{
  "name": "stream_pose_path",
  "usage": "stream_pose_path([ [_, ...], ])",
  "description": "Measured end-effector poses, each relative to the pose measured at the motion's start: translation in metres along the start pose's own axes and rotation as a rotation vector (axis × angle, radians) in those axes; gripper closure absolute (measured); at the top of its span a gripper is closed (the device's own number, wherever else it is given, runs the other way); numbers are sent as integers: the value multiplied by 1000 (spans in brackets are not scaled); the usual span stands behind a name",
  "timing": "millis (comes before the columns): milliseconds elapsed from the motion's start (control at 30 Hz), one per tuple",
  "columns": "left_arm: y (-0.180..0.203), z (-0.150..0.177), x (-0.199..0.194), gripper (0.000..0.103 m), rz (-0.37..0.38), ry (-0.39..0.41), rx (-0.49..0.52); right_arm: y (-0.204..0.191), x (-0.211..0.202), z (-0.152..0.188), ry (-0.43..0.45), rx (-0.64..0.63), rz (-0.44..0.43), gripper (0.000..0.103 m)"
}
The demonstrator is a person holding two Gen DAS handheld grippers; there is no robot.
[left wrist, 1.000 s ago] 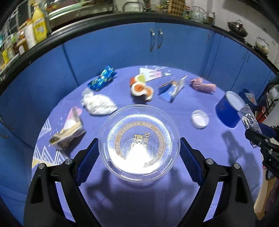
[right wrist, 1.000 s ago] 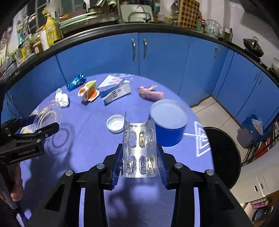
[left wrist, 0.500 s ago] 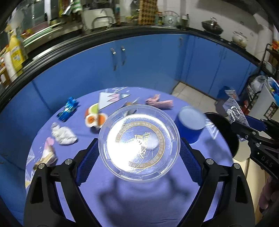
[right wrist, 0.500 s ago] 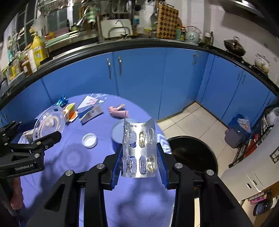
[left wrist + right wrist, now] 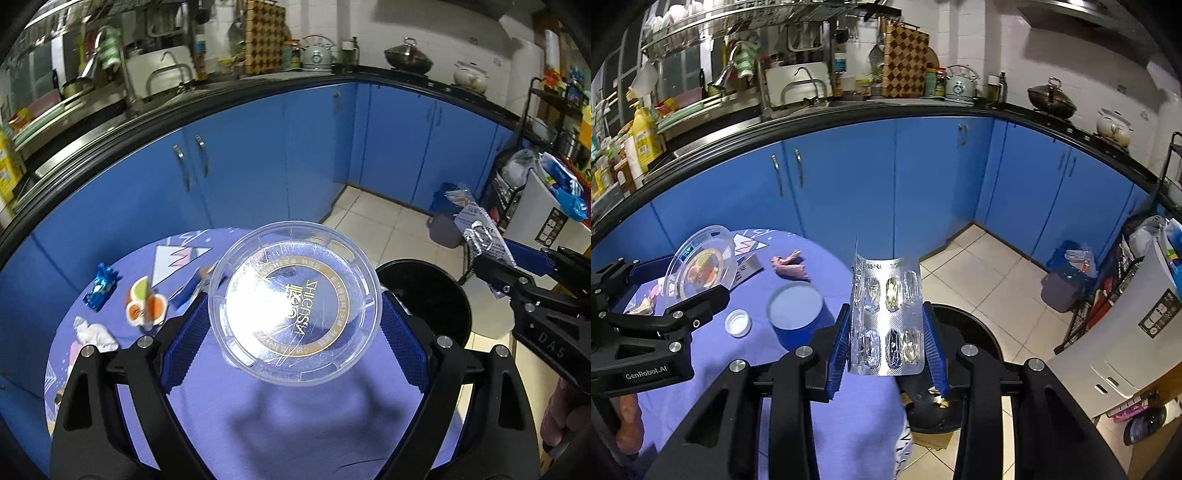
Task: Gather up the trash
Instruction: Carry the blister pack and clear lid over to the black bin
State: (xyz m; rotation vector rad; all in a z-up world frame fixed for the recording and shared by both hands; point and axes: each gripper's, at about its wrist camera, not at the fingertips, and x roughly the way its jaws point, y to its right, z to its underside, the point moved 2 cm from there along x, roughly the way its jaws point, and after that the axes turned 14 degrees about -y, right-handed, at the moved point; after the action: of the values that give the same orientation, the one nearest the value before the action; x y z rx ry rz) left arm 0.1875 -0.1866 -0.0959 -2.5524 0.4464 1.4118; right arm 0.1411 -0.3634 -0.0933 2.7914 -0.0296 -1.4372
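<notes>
Left gripper (image 5: 293, 325): clamped across the width of a clear plastic lid (image 5: 293, 302), blue pads pressing its rim on both sides, raised clear of the table.
Clear plastic lid: round, gold ring and lettering printed on it, tilted with its face toward the camera.
Right gripper (image 5: 886, 338): clamped on a silver blister pack (image 5: 886, 314), pads against its two long edges, the foil bowed between them.
Silver blister pack: standing upright in the jaws, pockets facing the camera, most of them crushed.
Black bin (image 5: 975, 332): on the tiled floor directly below and beyond the right gripper, scraps visible inside; in the left view it sits just right of the lid.
Table (image 5: 295, 417): purple cloth, beneath the left gripper.
Left of the left gripper: blue wrapper (image 5: 99, 288), orange-and-green packet (image 5: 144, 306), crumpled white tissue (image 5: 94, 332).
Left of the right gripper: blue tub (image 5: 794, 314), small white cap (image 5: 738, 322), pink scrap (image 5: 788, 266).
Person: a hand (image 5: 626, 421) under the left gripper's body.
</notes>
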Motion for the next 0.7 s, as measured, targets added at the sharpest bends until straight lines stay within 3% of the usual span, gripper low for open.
stream_pose_path([
  [700, 53, -33, 7, 15, 11, 17, 81, 49, 3, -2, 10, 86, 15, 65],
])
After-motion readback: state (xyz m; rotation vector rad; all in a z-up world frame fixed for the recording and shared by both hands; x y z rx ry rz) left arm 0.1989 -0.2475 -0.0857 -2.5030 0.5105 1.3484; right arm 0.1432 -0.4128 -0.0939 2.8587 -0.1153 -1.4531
